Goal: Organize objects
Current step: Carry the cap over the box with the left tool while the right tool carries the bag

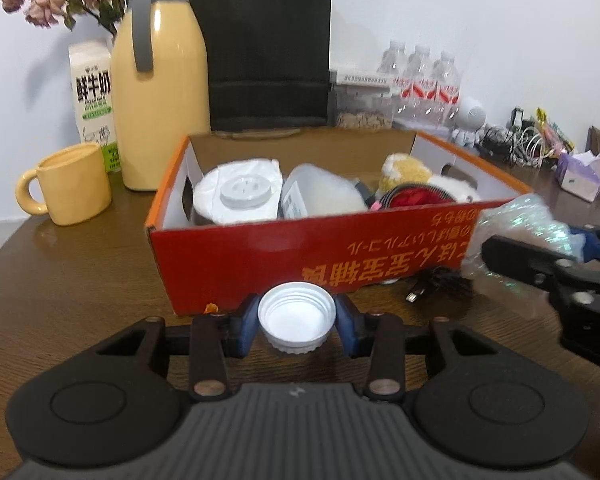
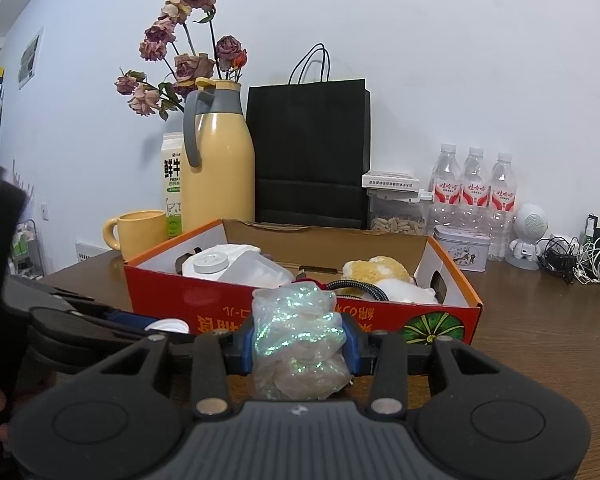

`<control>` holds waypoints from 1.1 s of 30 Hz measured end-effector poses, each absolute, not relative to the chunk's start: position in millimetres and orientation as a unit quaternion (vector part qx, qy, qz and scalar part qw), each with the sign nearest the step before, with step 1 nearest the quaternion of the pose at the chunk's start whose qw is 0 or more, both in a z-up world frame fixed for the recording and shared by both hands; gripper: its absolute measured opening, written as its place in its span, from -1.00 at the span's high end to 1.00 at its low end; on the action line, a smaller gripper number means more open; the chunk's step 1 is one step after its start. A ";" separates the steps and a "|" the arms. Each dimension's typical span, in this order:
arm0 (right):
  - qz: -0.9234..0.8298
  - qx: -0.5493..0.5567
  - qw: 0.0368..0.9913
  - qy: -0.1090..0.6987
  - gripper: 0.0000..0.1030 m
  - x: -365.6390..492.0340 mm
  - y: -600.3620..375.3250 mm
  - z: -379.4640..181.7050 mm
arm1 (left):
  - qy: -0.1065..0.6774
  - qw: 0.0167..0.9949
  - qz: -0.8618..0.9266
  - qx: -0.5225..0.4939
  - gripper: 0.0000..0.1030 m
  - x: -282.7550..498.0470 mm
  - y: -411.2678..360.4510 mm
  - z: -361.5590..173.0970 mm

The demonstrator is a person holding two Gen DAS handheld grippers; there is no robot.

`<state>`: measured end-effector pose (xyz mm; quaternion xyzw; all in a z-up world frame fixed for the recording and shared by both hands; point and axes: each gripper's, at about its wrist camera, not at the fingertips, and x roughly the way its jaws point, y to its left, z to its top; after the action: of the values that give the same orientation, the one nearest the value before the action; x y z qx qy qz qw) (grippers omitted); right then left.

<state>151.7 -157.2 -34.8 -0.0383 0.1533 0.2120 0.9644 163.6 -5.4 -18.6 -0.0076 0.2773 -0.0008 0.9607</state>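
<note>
A white bottle cap sits open side up between the blue pads of my left gripper, which is shut on it just above the brown table. A crumpled iridescent plastic bag is squeezed in my right gripper. Both grippers hover in front of the red cardboard box's near wall. The box holds a white lidded tub, a clear container and a plush toy. The left wrist view shows the bag at the box's right corner. The right wrist view shows the cap at lower left.
A yellow mug, a yellow thermos jug and a milk carton stand left of the box. A black paper bag and water bottles line the wall. A black cable lies before the box; more cables sit at right.
</note>
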 end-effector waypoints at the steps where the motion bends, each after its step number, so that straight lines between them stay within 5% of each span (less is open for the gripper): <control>1: 0.212 -0.037 0.965 0.151 0.23 151.3 -157.9 -34.2 | 0.269 0.963 -0.002 -0.009 0.20 159.2 -6.3 -14.8; 17: 0.203 -0.034 0.973 0.100 0.23 182.9 -142.0 12.0 | 0.176 0.983 0.004 -0.047 0.20 175.5 -3.6 52.3; 33: 0.173 -0.018 0.974 0.143 0.23 271.0 -115.2 -9.6 | 0.194 0.974 0.062 -0.100 0.20 260.5 21.0 43.4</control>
<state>271.0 -115.2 -9.6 -0.0176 0.1435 0.1735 0.9742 260.5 21.0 43.4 -0.1002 0.1941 0.0625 0.9739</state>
